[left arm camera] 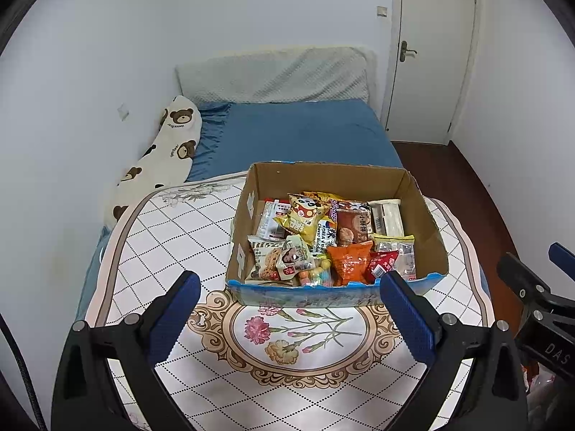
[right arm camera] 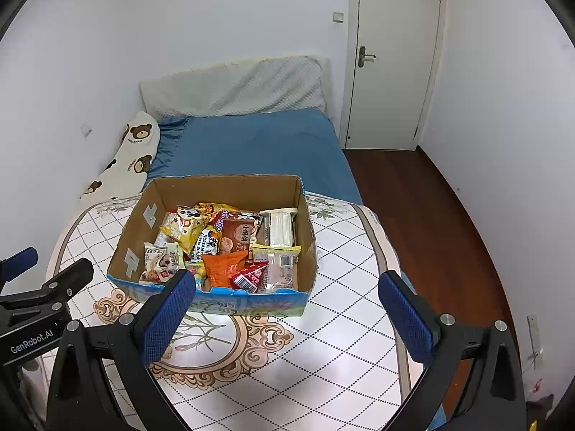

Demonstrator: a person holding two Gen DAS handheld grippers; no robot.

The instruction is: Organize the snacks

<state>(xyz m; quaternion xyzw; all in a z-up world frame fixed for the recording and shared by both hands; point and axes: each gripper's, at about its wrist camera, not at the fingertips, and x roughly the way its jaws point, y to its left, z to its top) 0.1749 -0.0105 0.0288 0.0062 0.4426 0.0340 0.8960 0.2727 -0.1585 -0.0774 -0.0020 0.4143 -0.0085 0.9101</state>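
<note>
— Two grippers, both held above the near part of the tabletop (left arm camera: 172,237). The left gripper (left arm camera: 291,318) has its blue pads spread wide and grips nothing; the right gripper (right arm camera: 287,318) is the same, fingers far apart and empty.

— And the snacks?

— All in the cardboard box (left arm camera: 427,222), which sits toward the far edge of the tabletop, ahead of both tools and touching neither. An orange packet (left arm camera: 348,260) and a red packet (left arm camera: 382,264) lie against its near wall, a yellow bag (left arm camera: 305,215) is further back, and a white pack (left arm camera: 390,217) stands along the right wall.

— Room to move?

— Plenty. The floral cloth between the grippers and the box is bare, and so is the strip left of the box. Beyond the far edge is a blue bed (left arm camera: 305,129) with a bear-print pillow (left arm camera: 169,147); the right edge drops to dark floor (right arm camera: 431,208).

— Anything you can't see?

— Packets overlap, so the lower ones are hidden. In the right wrist view a pad covers the box's near left corner. The tabletop's near edge is cut off behind the gripper bodies.
</note>
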